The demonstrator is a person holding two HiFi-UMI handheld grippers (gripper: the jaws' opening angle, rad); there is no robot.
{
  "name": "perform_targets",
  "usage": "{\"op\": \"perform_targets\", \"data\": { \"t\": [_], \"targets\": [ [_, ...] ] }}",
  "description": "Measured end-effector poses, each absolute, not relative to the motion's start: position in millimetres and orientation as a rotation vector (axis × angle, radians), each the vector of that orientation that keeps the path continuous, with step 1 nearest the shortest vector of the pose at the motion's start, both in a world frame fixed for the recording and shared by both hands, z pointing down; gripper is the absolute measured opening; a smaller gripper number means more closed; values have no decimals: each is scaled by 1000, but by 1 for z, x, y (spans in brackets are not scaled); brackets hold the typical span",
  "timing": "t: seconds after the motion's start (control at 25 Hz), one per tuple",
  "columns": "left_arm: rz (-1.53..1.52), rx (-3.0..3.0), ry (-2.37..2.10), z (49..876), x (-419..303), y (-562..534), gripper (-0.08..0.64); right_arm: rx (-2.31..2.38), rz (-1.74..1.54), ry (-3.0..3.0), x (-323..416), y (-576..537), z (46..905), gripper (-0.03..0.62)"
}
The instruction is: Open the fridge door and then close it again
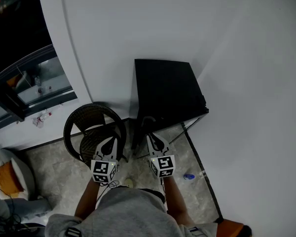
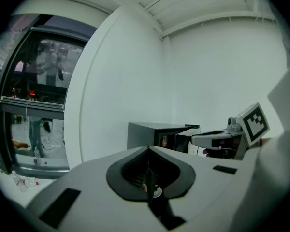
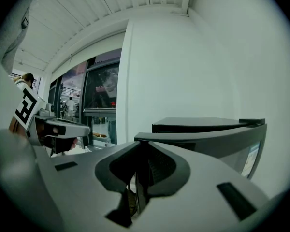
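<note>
grey garment (image 1: 123, 211): soft cloth on the person, nearest the camera, well short of the fridge (image 1: 165, 88).
marker cubes (image 1: 103, 171): one on each gripper, white faces printed with black square patterns, at the end turned away from the fridge.
left gripper (image 1: 111, 140): smooth pale plastic shell with dark pads. Jaws were pressed fully together with nothing between them. It sat off the fridge's front left corner, apart from it.
right gripper (image 1: 153, 138): same shell and pads. Jaws stood a narrow slit apart and gripped nothing. It sat just before the fridge front.
floor (image 1: 54, 167): polished stone tile, pale with grey veining, running up to the fridge.
blue item (image 1: 188, 176): small, on the floor before the fridge's right corner; too small to identify.
chair (image 1: 91, 117): dark woven wicker, round seat and curved back, just beside the fridge's left side.
fridge: low black box with a flat matt top, set into the corner of the wall (image 1: 138, 19).
door (image 3: 203, 137): black slab with a rounded front. It stood ajar, its free edge clear of the cabinet.
coloured pack (image 2: 165, 140): showed inside the fridge through the gap; nothing more could be made out.
wall: smooth and white, flat behind the fridge, curved to its left.
window (image 1: 34, 78): glass in a dark frame, well left of the fridge.
</note>
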State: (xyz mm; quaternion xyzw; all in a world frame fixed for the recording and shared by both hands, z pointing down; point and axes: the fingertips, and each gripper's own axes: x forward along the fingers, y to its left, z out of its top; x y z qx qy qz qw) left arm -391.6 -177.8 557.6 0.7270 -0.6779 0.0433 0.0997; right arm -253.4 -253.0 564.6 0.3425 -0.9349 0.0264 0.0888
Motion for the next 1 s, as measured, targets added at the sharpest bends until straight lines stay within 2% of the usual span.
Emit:
{"op": "perform_targets", "data": {
  "t": [1.0],
  "targets": [
    [129,2135,-2017,562,-415,-192,5,1062,86,-2773,-283,-292,568,55]
  ]
}}
